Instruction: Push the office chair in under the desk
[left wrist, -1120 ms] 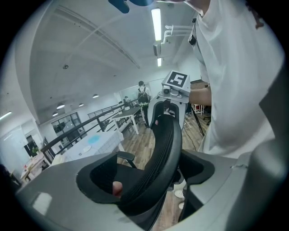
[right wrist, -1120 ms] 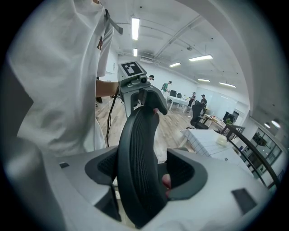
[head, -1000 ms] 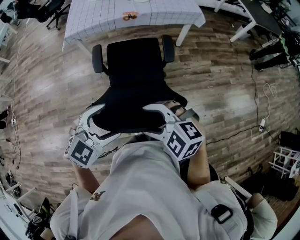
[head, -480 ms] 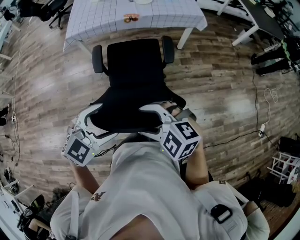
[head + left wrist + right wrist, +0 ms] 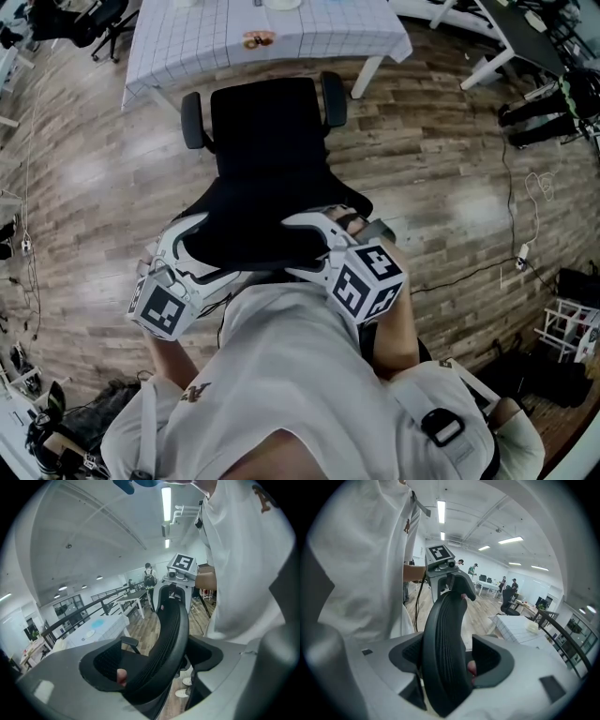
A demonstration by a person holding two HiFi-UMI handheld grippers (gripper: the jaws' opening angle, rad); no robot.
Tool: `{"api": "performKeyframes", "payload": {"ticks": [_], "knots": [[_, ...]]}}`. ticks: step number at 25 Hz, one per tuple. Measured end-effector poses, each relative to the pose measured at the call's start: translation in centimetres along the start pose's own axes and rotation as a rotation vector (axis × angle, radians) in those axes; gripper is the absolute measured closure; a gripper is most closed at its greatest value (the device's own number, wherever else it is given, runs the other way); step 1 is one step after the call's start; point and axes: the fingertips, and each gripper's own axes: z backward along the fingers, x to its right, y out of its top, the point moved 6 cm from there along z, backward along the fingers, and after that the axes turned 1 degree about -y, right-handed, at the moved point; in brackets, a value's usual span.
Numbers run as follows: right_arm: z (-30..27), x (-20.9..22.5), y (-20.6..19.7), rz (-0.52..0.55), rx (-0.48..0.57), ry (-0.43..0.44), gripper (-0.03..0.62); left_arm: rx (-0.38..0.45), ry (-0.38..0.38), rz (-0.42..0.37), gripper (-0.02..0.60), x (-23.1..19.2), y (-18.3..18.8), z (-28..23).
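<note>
My left hand-held gripper (image 5: 202,248) and right hand-held gripper (image 5: 305,246) clamp the backrest (image 5: 443,658) of the office chair (image 5: 270,150) (grip visible only in gripper views); head view alone shows the seat (image 5: 267,108) just before the bench (image 5: 187,37).

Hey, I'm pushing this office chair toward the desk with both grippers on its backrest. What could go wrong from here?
1. The armrests sit near the desk's hanging tablecloth; they may snag and drag it.
2. One armrest is close to the desk leg; a slight veer could hit it.
3. The left gripper and right gripper clamp only the top edge of the backrest, so it may tilt or slip from the jaws.
</note>
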Motion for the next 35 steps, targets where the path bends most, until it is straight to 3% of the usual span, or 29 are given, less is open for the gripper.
{"api": "performKeyframes", "payload": {"ticks": [35], "knots": [[-0.7, 3.4, -0.5, -0.028, -0.013, 0.041, 0.296, 0.017, -0.036, -0.003, 0.153, -3.4, -0.4, -1.0]]}}
